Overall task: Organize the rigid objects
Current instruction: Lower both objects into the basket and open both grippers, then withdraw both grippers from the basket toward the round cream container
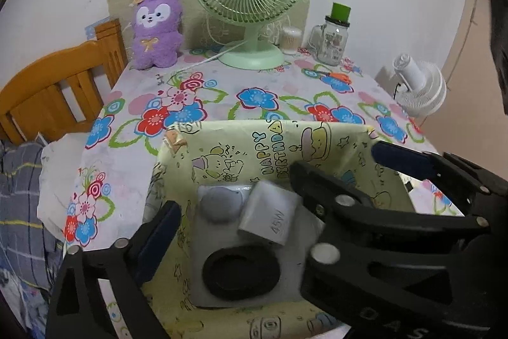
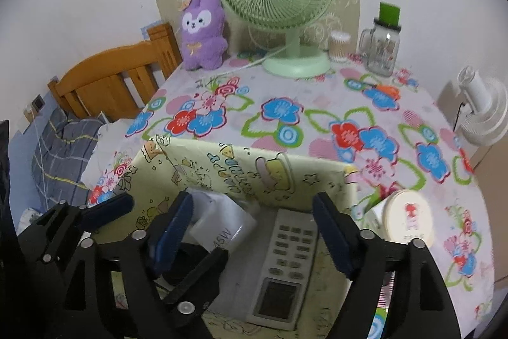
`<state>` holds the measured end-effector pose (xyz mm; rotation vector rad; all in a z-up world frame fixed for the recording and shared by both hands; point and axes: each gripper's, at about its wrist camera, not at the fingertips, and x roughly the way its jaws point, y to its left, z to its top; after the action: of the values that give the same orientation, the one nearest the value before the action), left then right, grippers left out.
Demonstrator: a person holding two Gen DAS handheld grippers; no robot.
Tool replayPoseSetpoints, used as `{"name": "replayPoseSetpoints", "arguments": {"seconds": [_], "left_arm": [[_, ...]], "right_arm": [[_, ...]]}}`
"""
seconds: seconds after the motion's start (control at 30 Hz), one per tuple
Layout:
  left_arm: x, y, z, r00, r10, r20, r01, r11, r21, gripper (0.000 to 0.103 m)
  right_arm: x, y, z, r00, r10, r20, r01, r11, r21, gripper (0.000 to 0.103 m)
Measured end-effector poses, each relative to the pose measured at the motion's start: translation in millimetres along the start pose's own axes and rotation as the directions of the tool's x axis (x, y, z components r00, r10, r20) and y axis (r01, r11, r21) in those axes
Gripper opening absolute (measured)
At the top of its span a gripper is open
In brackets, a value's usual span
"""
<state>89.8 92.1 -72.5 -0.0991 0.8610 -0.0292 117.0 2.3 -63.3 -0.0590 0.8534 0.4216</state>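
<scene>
tongs (image 2: 254, 231): black frames | blue pads (image 2: 173, 227) | silver screws (image 2: 138, 234)

The middle of my worktop (image 2: 285, 145) lies bare between the paper-lined box (image 2: 241, 167) near me and the green fan (image 2: 285, 21), plush toy (image 2: 201, 30) and jar (image 2: 381, 50) lining the far edge. A round tin (image 2: 408, 216) sits just right of the box.

Paper-wrapped box (image 1: 317, 145), matt; glossy plastic charger (image 1: 270, 215) inside; smooth plastic remote (image 2: 285, 262); printed cloth tablecloth (image 1: 222, 104); varnished wood chair (image 1: 57, 91), upper left.
</scene>
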Motion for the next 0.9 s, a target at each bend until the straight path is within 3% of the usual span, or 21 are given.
{"name": "replayPoseSetpoints", "arguments": {"seconds": [0.43, 0.9], "left_arm": [[-28.3, -18.0, -5.5, 0.998, 0.036, 0.042, -0.035, 0.999, -0.024, 0.103], [-44.8, -46.3, -9.1, 0.998, 0.027, 0.058, -0.024, 0.998, -0.056, 0.103]], "right_arm": [[-37.8, -31.1, -8.5, 0.999, -0.018, 0.043, 0.015, 0.997, 0.074, 0.098], [-76.9, -62.1, -21.1, 0.990, -0.089, 0.109, 0.078, 0.992, 0.098, 0.101]]}}
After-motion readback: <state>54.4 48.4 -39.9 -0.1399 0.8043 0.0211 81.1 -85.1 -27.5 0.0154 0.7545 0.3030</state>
